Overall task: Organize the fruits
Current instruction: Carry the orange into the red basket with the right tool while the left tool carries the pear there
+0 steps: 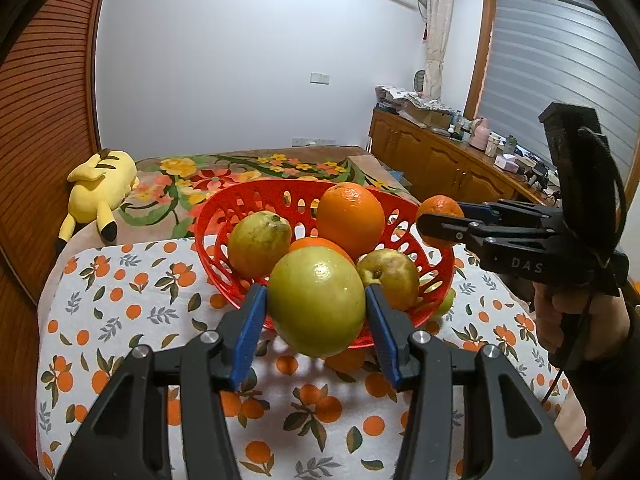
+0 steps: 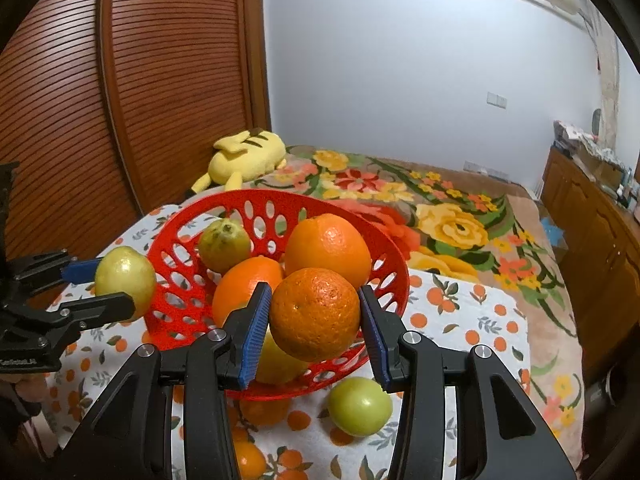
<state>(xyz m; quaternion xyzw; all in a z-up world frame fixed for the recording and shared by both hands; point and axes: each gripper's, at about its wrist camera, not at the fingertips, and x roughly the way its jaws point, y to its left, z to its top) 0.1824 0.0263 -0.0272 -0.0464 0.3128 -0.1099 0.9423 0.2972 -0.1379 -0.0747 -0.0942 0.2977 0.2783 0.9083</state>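
My left gripper (image 1: 316, 300) is shut on a large yellow-green round fruit (image 1: 320, 280), held just in front of the red perforated basket (image 1: 224, 216). In the basket lie a big orange (image 1: 350, 220), a yellow-green fruit (image 1: 259, 244), a second orange (image 1: 316, 243) and a brownish-green fruit (image 1: 390, 276). My right gripper (image 2: 316, 314) is shut on a rough-skinned orange (image 2: 312, 308), held over the near rim of the basket (image 2: 280, 196). In the right wrist view the left gripper (image 2: 116, 286) comes in from the left with its fruit (image 2: 125, 276). A green fruit (image 2: 360, 406) lies on the tablecloth (image 2: 460, 320).
The table has an orange-print cloth, with a bed and floral blanket (image 2: 452, 220) behind it. A yellow plush toy (image 1: 100, 188) lies on the bed's left side. A slatted wooden door (image 2: 60, 120) stands left, wooden cabinets (image 1: 440, 156) right. A person's hand (image 1: 560, 320) holds the right gripper.
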